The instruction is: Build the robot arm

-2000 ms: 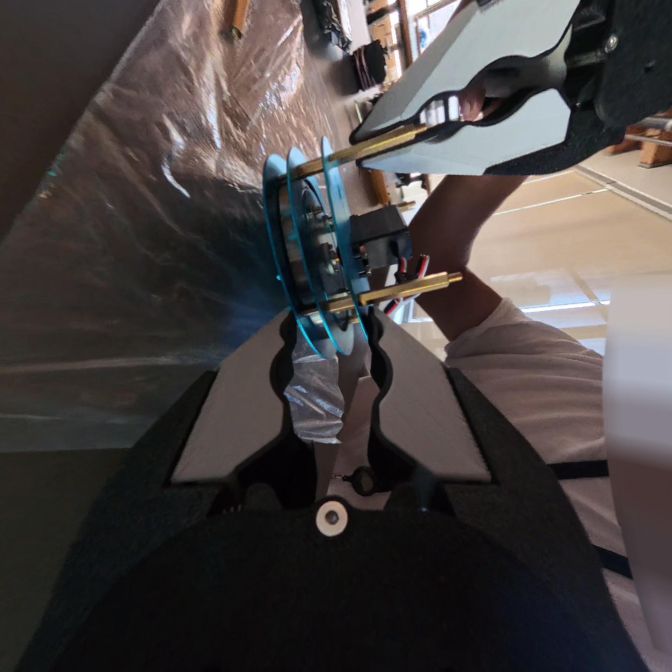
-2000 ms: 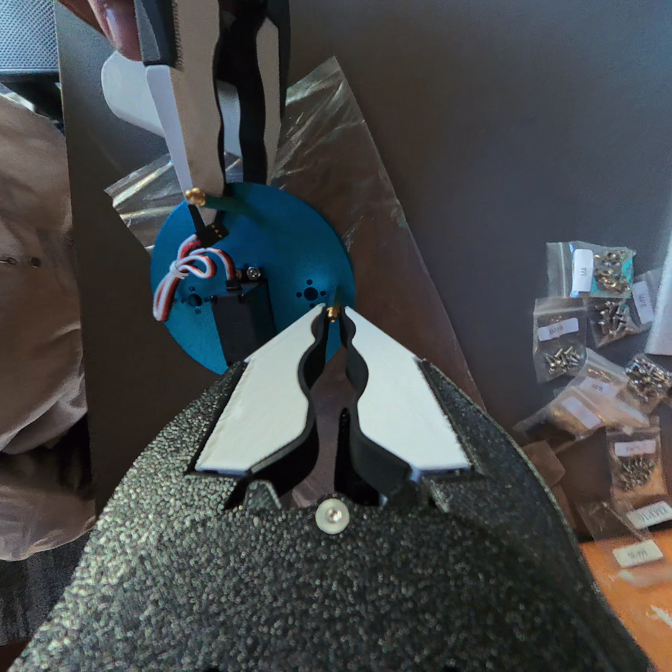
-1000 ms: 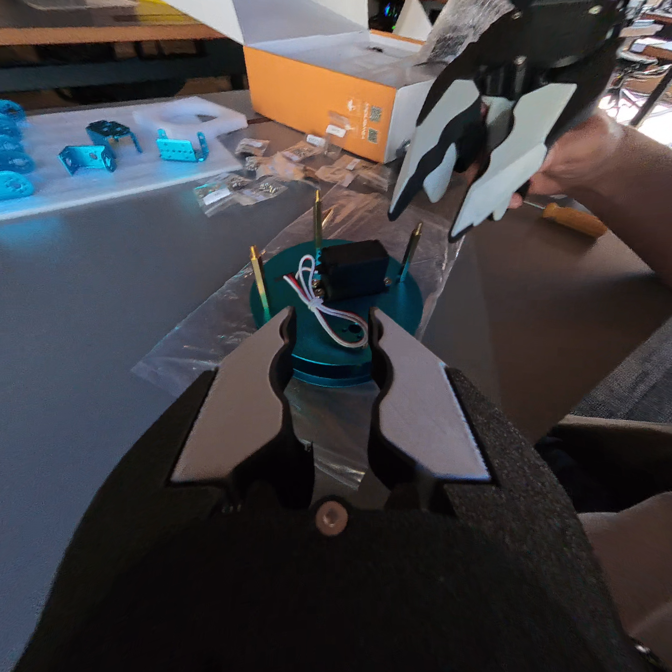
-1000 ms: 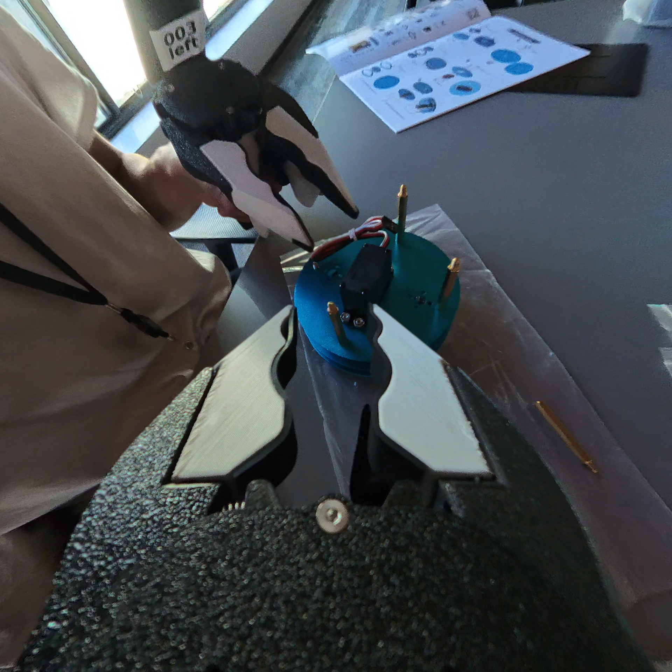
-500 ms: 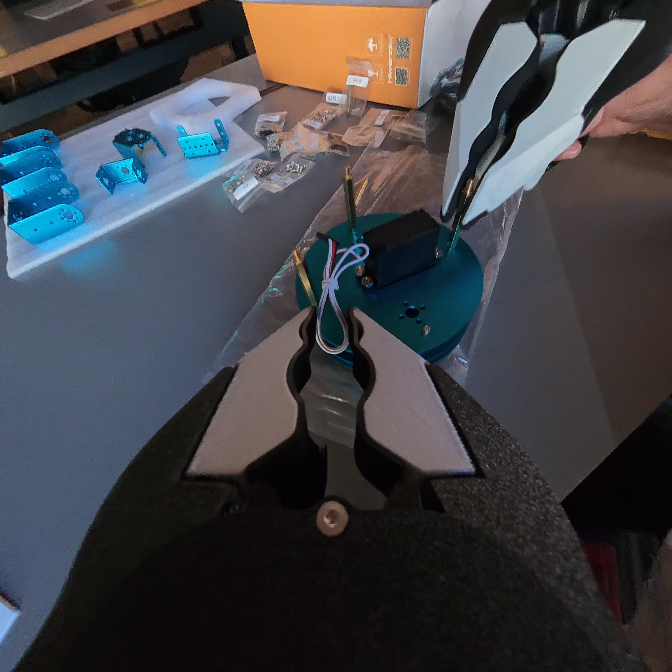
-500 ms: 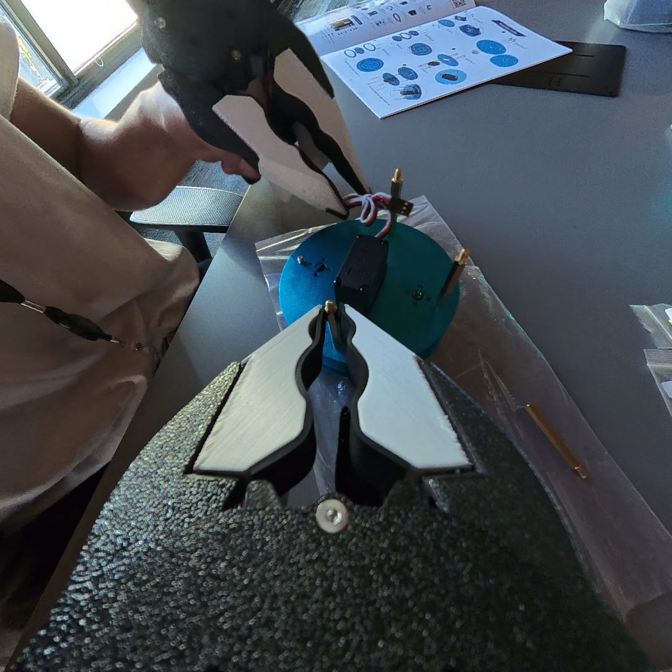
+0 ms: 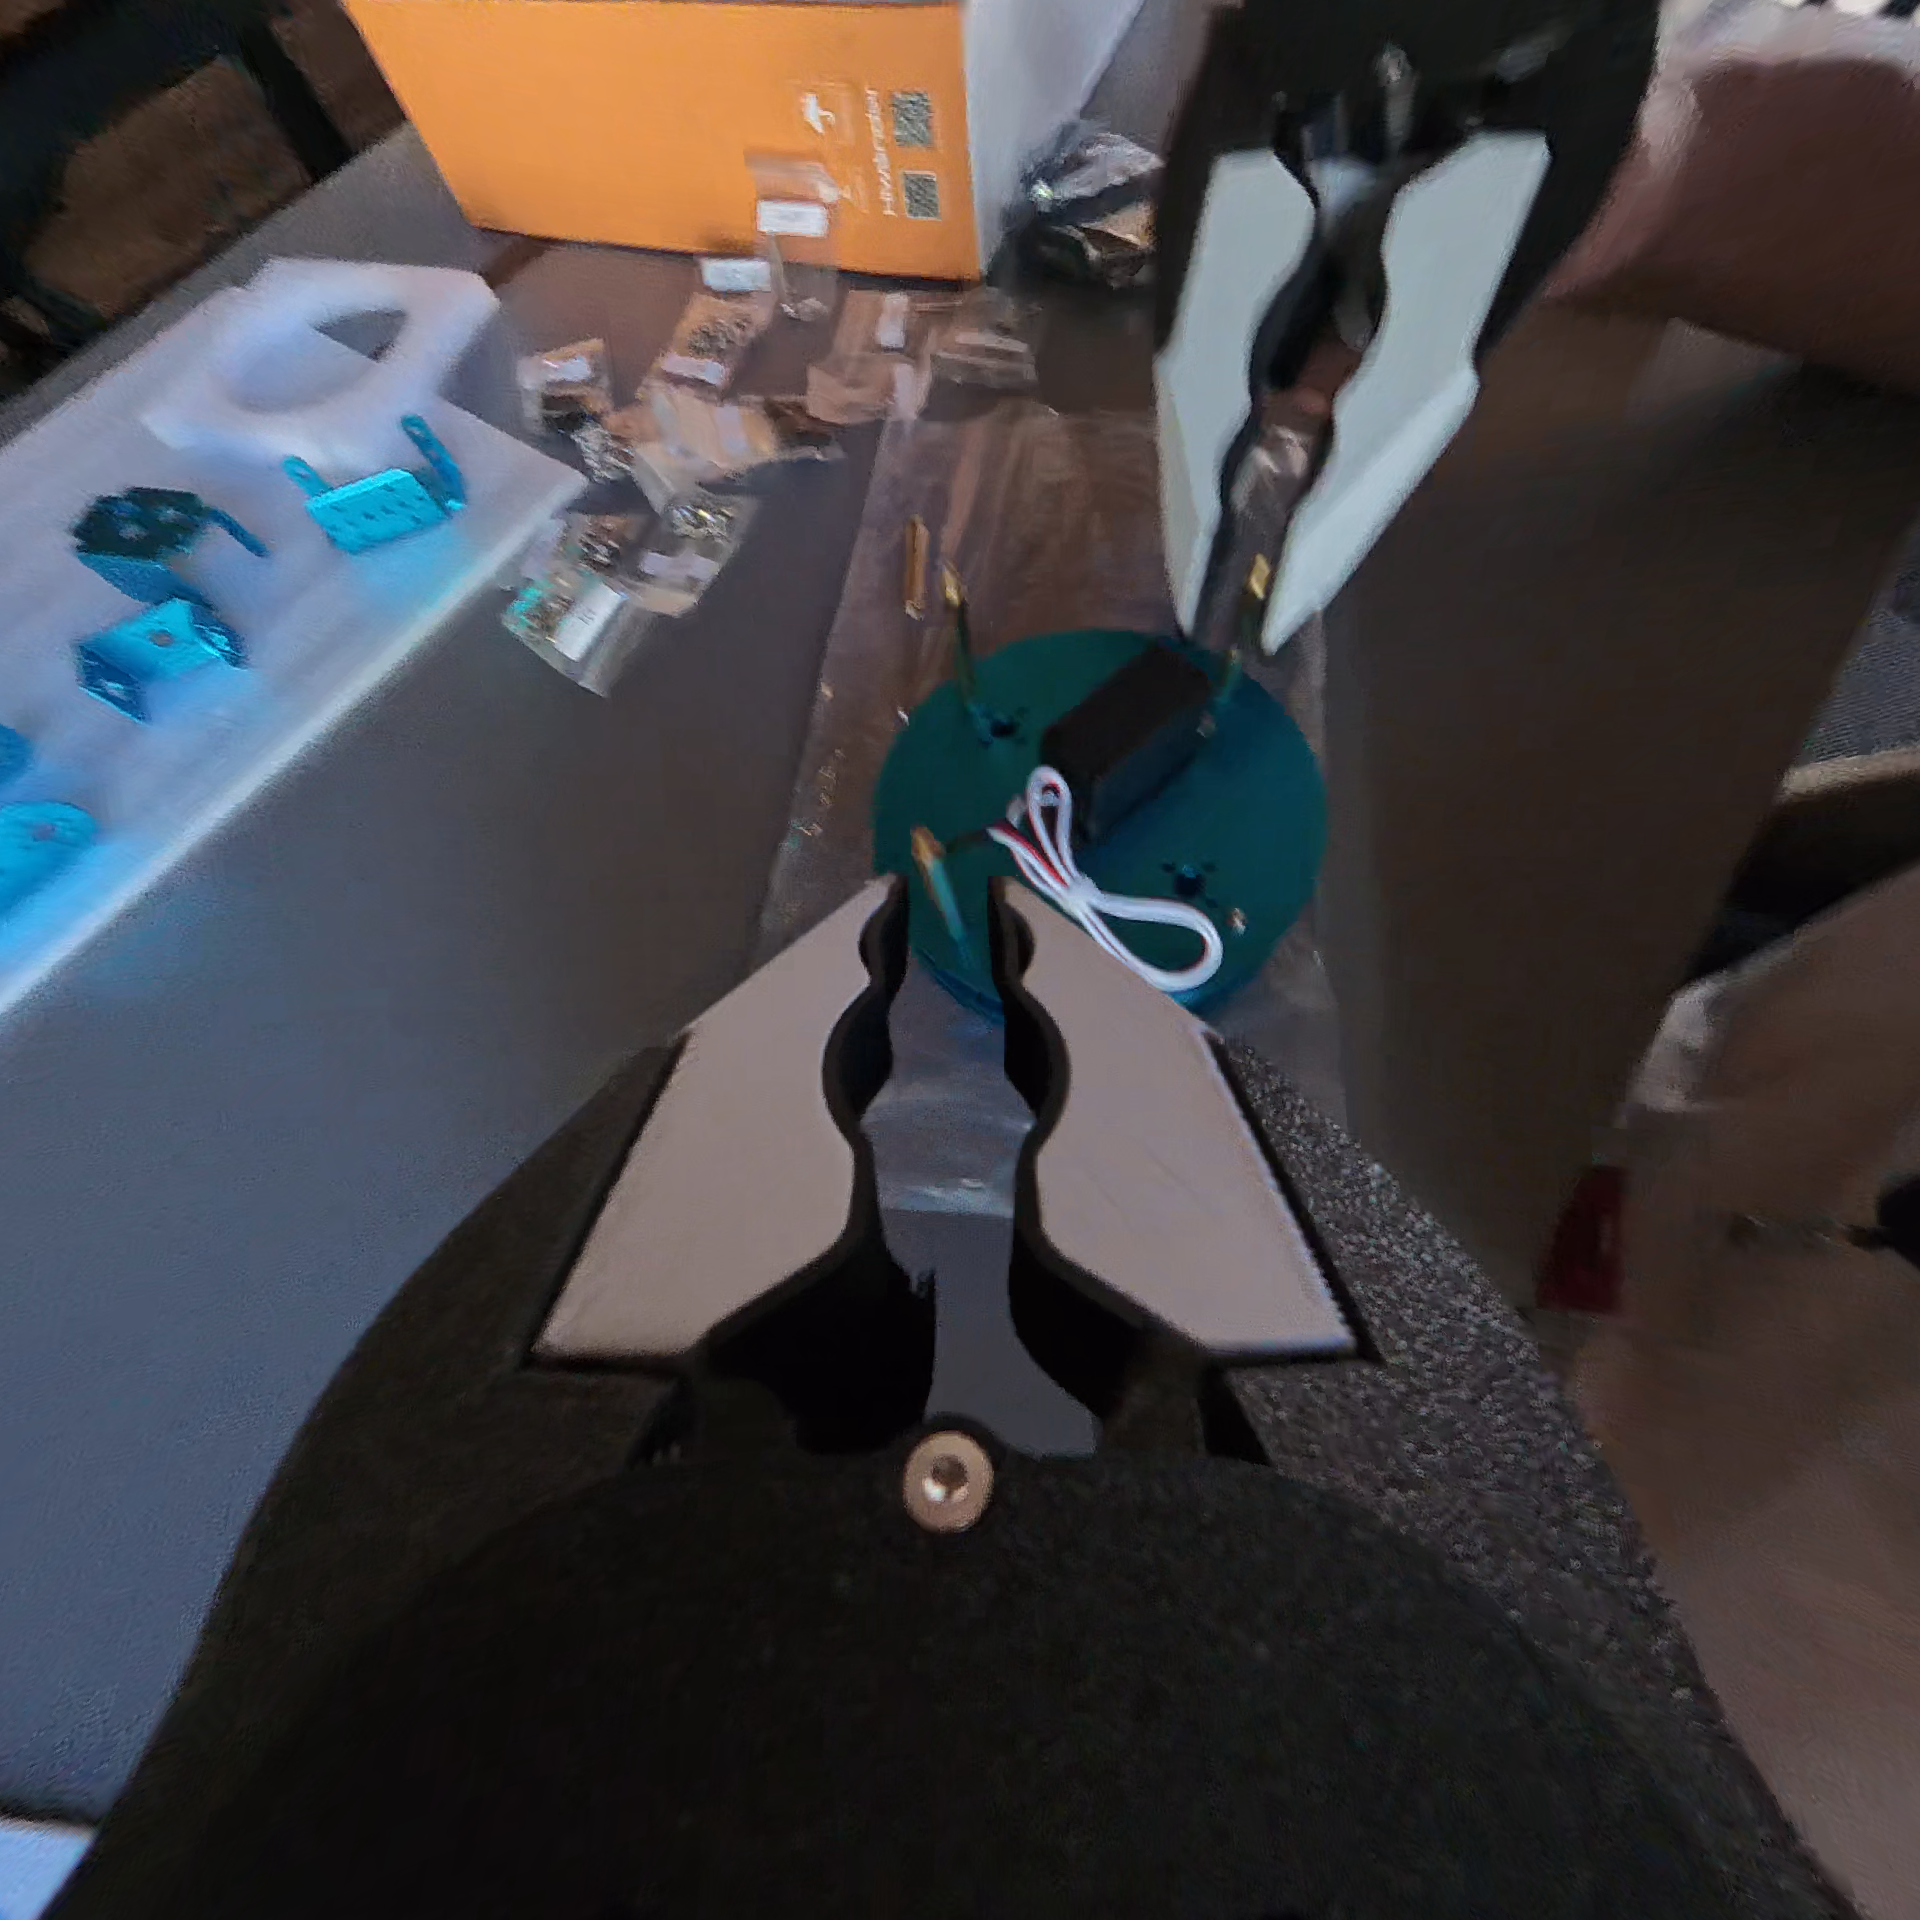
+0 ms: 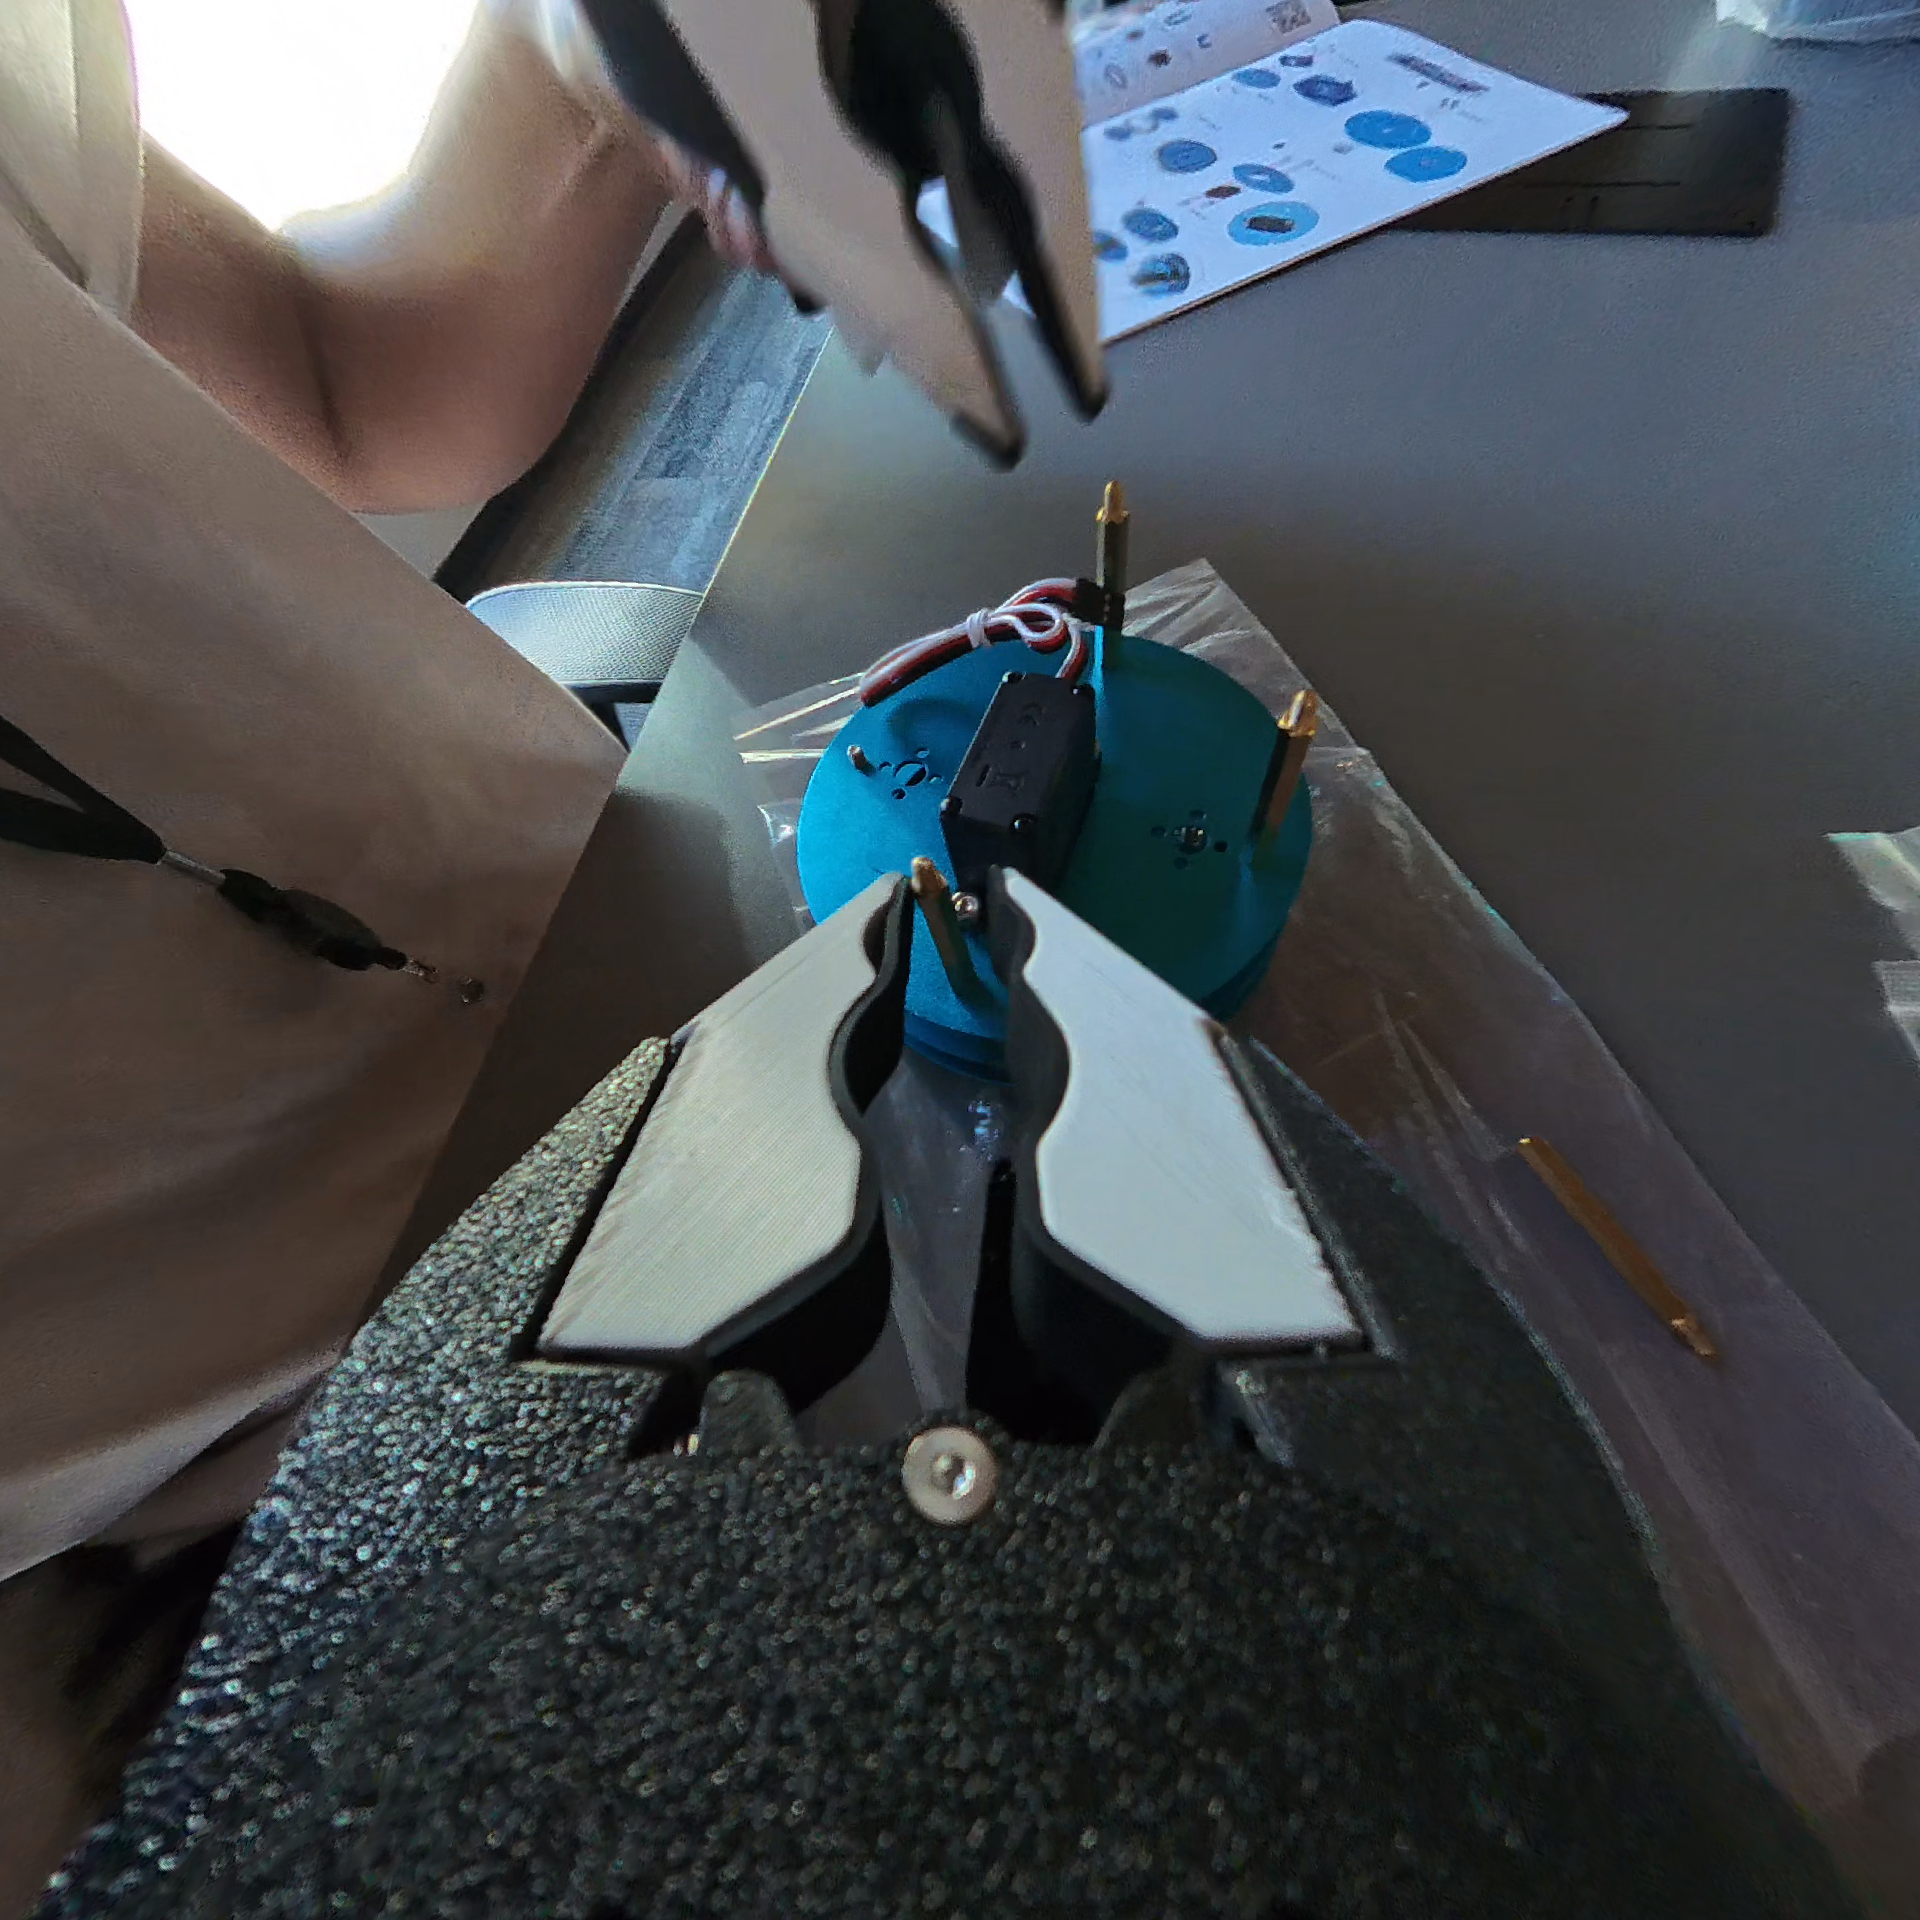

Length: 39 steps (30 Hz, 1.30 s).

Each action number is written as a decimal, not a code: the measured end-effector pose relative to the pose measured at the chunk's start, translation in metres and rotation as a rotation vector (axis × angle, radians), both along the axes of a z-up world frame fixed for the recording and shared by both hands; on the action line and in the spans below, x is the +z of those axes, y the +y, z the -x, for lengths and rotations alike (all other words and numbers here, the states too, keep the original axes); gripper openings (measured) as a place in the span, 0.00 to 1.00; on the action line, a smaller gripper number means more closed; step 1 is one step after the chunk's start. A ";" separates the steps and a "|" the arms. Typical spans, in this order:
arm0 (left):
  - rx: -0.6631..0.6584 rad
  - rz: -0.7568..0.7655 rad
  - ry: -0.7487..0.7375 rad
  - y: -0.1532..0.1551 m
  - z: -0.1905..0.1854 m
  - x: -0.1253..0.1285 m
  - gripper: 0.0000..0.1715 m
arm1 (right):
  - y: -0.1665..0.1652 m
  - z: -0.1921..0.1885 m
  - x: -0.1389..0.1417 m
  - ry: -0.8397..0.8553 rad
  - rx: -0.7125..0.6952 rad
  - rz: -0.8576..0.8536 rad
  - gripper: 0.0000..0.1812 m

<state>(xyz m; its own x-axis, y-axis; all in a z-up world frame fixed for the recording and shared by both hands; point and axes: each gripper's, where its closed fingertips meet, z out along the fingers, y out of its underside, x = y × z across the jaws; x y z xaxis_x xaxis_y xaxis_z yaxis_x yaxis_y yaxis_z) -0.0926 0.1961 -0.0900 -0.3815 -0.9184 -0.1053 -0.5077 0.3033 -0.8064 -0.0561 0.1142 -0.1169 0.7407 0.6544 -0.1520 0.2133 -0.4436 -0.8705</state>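
Blue disc (image 8: 1164, 769) sits on plastic wrap at 12 o'clock – three gold posts up, one spare post (image 8: 1616, 1247) lying at 3 o'clock. Right gripper (image 8: 948, 888) is part open round a post w/o squeezing; left gripper (image 7: 943, 891) is part open too – holds nothing.

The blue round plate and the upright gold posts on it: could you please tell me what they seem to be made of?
The blue round plate looks like coloured, probably anodised metal: a matt, even sheen and cleanly cut small holes. The gold posts look like brass: a warm yellow metallic shine. The clear sheet beneath is thin glossy plastic film, creased.
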 end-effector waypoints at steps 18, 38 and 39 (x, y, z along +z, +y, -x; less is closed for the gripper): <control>0.186 0.407 -0.269 0.018 0.018 0.001 0.16 | 0.033 -0.130 -0.052 -0.311 -0.230 0.210 0.12; -0.032 0.655 -0.177 -0.026 -0.009 0.050 0.16 | 0.043 -0.006 0.069 -1.153 0.061 -0.481 0.02; -0.106 0.725 -0.134 -0.033 -0.007 0.056 0.16 | 0.042 0.007 0.067 -1.244 0.091 -0.525 0.02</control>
